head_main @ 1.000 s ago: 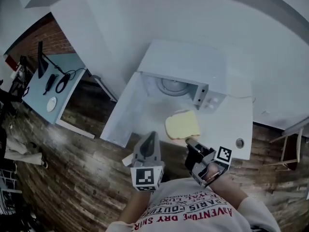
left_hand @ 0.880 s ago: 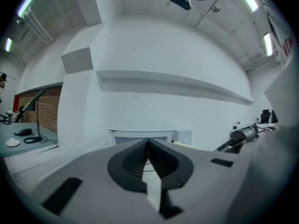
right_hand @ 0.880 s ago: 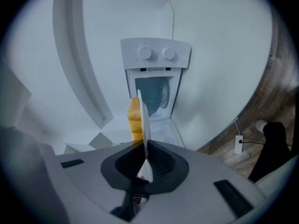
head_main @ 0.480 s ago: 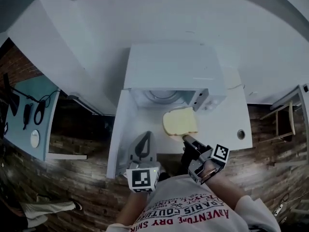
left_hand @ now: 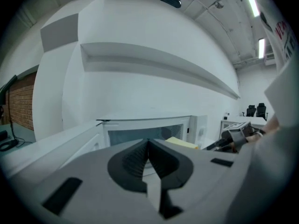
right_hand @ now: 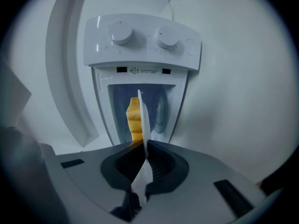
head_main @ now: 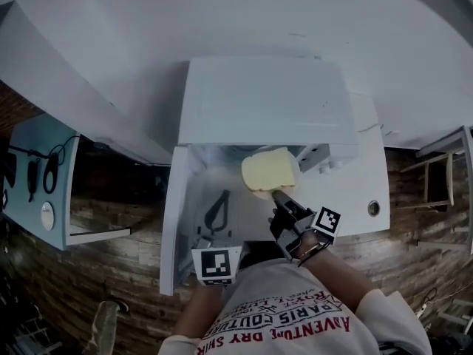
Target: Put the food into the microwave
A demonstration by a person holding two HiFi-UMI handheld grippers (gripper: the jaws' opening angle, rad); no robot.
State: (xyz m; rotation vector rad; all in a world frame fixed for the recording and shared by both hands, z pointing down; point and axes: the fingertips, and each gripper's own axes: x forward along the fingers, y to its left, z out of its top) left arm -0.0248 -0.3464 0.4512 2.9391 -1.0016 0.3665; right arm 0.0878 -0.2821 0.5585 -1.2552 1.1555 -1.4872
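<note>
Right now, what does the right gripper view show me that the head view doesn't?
Only the right gripper view: how the right gripper grips, with its jaws shut on the rim of the plate, and the turntable inside the cavity.
Only the head view: the left gripper, the open door at the left, and the person's shirt.
Both: the yellow food at the mouth of the microwave.

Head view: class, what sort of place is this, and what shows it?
Probably an office or lab room, not a home kitchen: a white microwave sits on a plain white table, and a desk with cables stands alongside.
</note>
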